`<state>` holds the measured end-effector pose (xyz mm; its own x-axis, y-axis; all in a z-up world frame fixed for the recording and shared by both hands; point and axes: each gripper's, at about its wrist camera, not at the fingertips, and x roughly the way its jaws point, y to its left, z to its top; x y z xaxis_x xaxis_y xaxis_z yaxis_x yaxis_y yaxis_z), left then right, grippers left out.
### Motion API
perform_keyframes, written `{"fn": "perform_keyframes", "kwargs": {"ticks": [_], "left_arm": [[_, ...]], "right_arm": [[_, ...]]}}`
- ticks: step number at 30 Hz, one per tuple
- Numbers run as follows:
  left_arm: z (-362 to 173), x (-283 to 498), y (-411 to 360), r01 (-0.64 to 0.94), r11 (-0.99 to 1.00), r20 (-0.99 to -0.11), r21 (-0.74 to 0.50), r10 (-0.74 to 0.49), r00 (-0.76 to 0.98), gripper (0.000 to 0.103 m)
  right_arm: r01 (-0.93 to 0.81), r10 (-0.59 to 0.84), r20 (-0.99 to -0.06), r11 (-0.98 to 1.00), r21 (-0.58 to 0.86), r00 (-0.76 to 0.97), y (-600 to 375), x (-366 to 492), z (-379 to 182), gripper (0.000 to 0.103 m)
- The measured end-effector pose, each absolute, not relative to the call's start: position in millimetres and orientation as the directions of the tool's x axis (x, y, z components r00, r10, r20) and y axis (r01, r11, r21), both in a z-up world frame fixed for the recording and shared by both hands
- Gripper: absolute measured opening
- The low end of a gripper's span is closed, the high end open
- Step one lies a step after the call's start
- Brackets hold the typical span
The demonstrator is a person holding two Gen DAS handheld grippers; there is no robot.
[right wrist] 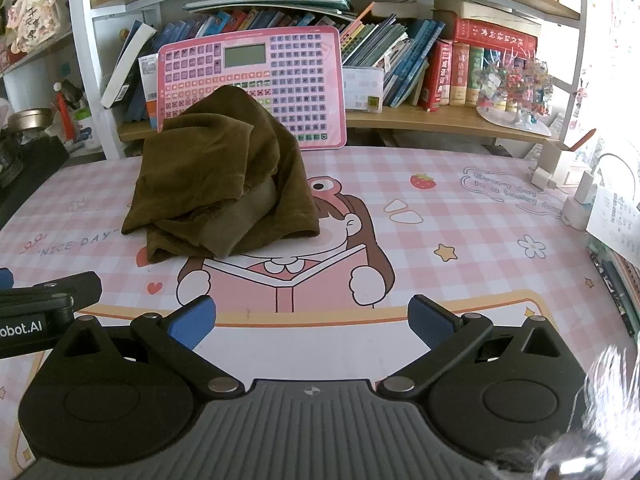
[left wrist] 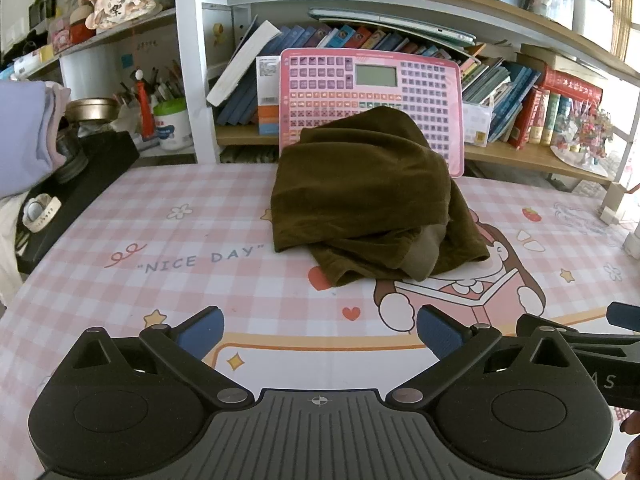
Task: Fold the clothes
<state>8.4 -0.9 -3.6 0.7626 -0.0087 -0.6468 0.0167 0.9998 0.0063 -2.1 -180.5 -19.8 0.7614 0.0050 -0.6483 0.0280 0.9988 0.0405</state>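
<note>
A dark olive-brown garment [left wrist: 368, 196] lies crumpled in a heap on the pink checked table mat [left wrist: 160, 232], leaning against a pink keyboard toy. It also shows in the right wrist view [right wrist: 224, 184], left of centre. My left gripper [left wrist: 320, 334] is open and empty, low over the mat, well short of the garment. My right gripper [right wrist: 312, 322] is open and empty, also near the front of the mat [right wrist: 460, 220]. Each gripper's side shows in the other's view, the right gripper [left wrist: 600, 344] and the left gripper [right wrist: 44, 304].
A pink keyboard toy [left wrist: 372, 92] stands upright behind the garment against a bookshelf [left wrist: 500, 156] full of books. A black box [left wrist: 80, 188] with a watch sits at the left edge beside folded lilac cloth [left wrist: 24, 136]. White chargers and papers [right wrist: 580, 200] lie at the right.
</note>
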Motion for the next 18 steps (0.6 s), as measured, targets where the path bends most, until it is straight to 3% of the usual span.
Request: {"fn": "perform_keyframes", "kwargs": {"ticks": [18], "left_arm": [[-4.5, 11.6, -0.3, 0.020, 1.000, -0.649, 0.009, -0.010, 0.760, 0.103]], "right_arm": [[0.031, 0.001, -0.649, 0.999, 0.037, 0.761, -179.5, 0.7, -21.2, 0.103]]}}
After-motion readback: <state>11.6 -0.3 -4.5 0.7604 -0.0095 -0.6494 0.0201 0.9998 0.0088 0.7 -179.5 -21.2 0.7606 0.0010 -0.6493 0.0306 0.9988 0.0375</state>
